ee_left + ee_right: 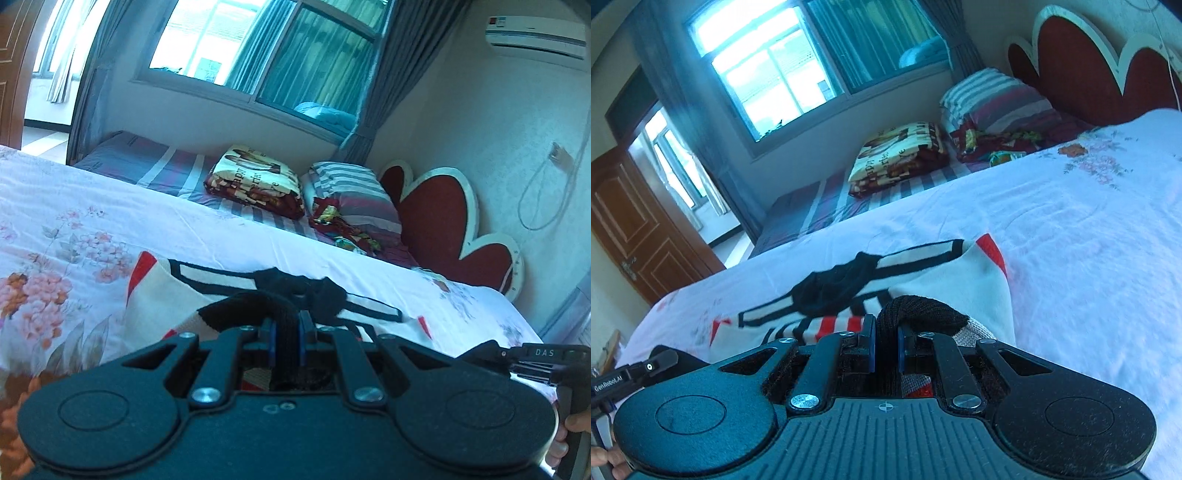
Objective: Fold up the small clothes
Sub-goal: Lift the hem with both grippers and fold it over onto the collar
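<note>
A small cream knit garment [207, 280] with black bands and red patches lies on the floral bed sheet [74, 206]. It also shows in the right wrist view [945, 280]. My left gripper [287, 332] is shut on its black ribbed hem [251, 306]. My right gripper [886, 343] is shut on the black hem [919, 308] at the other end. Both hold the hem just above the bed, folded over the garment. The right gripper's body [539, 354] shows at the right edge of the left wrist view.
A folded printed blanket [258, 181], a striped pillow [354, 192] and a crumpled colourful cloth [347, 229] lie at the far side near the red headboard [439, 218]. A window [266, 48] and a wooden door [635, 221] are behind.
</note>
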`<state>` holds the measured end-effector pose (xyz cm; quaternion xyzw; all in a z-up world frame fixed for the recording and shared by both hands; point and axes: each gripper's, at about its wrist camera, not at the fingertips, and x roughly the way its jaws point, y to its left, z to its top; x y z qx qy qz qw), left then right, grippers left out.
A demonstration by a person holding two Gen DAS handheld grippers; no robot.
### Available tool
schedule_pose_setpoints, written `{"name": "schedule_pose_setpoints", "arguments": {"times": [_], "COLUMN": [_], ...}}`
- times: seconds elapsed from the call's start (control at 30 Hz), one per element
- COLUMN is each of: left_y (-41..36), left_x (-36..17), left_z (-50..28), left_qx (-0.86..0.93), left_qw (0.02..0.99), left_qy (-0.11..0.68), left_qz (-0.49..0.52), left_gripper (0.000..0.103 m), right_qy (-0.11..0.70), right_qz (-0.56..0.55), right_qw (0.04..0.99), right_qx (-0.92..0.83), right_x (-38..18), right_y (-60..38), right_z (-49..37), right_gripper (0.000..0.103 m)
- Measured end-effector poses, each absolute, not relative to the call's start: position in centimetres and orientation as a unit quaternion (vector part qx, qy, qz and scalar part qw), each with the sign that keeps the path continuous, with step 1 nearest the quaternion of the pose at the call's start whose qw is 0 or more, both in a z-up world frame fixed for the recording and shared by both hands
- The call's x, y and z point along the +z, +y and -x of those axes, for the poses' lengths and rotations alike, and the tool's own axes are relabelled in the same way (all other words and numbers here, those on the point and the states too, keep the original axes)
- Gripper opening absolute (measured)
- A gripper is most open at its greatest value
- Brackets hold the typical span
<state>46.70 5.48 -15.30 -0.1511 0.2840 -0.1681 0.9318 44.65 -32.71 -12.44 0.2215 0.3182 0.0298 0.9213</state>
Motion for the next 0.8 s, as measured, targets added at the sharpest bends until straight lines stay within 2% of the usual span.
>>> {"name": "schedule_pose_setpoints", "arguments": {"times": [0.33,0.43,0.53,0.57,0.6,0.63,0.67,0.7,0.73,0.8], "left_y": [4.9,5.1,5.1,5.2,5.3,5.4,5.6,5.7,5.8,5.8], "left_x": [-18.8,-19.9,-20.5,-20.5,-20.4,-20.2,-19.8,-19.6,-19.6,-19.9], "left_z": [-55.5,-57.3,-58.6,-58.7,-58.7,-58.5,-58.2,-57.9,-58.0,-58.3], "left_qx": [-0.103,-0.091,-0.090,-0.091,-0.090,-0.080,-0.071,-0.076,-0.088,-0.100], "left_qw": [0.922,0.915,0.908,0.907,0.908,0.913,0.921,0.926,0.925,0.920], "left_qy": [0.335,0.356,0.374,0.377,0.374,0.365,0.350,0.339,0.342,0.357], "left_qz": [0.163,0.164,0.163,0.167,0.168,0.164,0.157,0.150,0.141,0.123], "left_gripper": [0.011,0.014,0.028,0.043,0.074,0.090,0.100,0.098,0.096,0.084], "right_qy": [0.365,0.371,0.383,0.384,0.383,0.378,0.370,0.356,0.345,0.345], "right_qz": [-0.275,-0.267,-0.263,-0.268,-0.273,-0.276,-0.271,-0.252,-0.238,-0.222], "right_qw": [0.889,0.889,0.885,0.884,0.882,0.883,0.889,0.900,0.908,0.912], "right_qx": [0.015,0.010,0.011,0.013,0.016,0.016,0.009,-0.004,-0.004,0.008], "right_x": [-16.6,-17.4,-18.0,-18.1,-18.2,-18.1,-17.9,-17.4,-17.1,-16.8], "right_y": [-35.3,-35.4,-35.6,-35.8,-35.8,-36.0,-36.1,-36.0,-36.0,-35.8], "right_z": [-53.4,-54.9,-56.0,-56.2,-56.5,-56.6,-56.5,-56.4,-56.3,-56.5], "right_gripper": [0.011,0.011,0.012,0.016,0.027,0.046,0.059,0.086,0.092,0.092]}}
